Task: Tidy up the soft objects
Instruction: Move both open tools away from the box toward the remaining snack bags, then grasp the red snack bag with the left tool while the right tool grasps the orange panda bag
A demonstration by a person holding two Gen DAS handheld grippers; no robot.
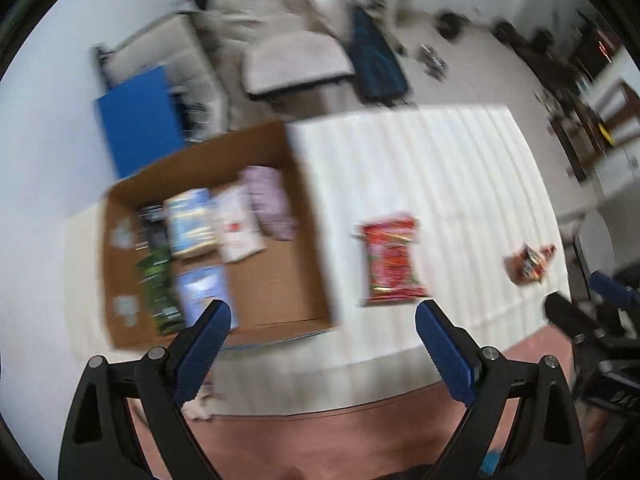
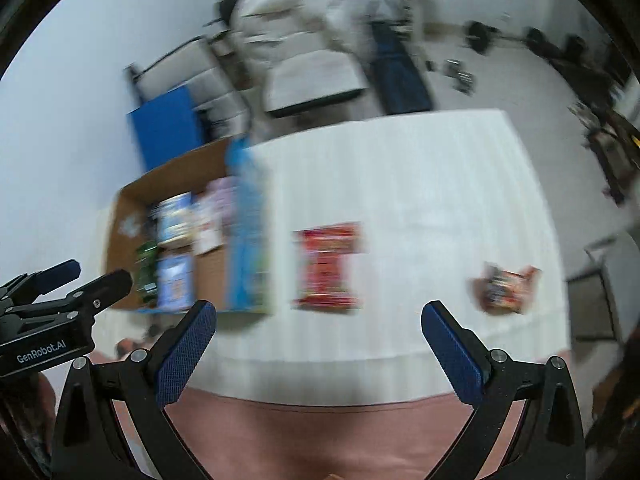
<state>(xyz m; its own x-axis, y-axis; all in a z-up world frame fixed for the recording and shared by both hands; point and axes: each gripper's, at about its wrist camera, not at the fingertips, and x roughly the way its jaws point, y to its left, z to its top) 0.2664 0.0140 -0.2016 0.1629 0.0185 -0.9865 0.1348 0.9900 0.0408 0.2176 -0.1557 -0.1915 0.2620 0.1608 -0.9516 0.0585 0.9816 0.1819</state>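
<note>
White cloth-covered table (image 1: 420,184) fills the middle of both views; both frames are motion-blurred.

Cardboard box (image 1: 280,280) sits open on the table's left part. Inside it, along the left and far side, you have several soft packs: a pink bundle (image 1: 268,204), a white pack with a red mark (image 1: 238,226), a pale blue-and-white pack (image 1: 192,222), a green pack (image 1: 160,292), and a blue pack (image 1: 202,290) nearest you. Labels too blurred to read. The box's right half shows bare floor.

Red snack bag (image 1: 390,266) lies flat on the cloth just right of the box, not touching it. A smaller orange-red packet (image 1: 530,262) lies well apart, near the table's right edge.

Your left gripper (image 1: 322,318) is held above the near table edge, fingers spread wide, nothing between them. It lines up between the box's near right corner and the red bag.

Your right gripper (image 2: 319,316) is also spread wide and empty, above the near edge, the red snack bag (image 2: 328,266) ahead between its fingers.
</note>
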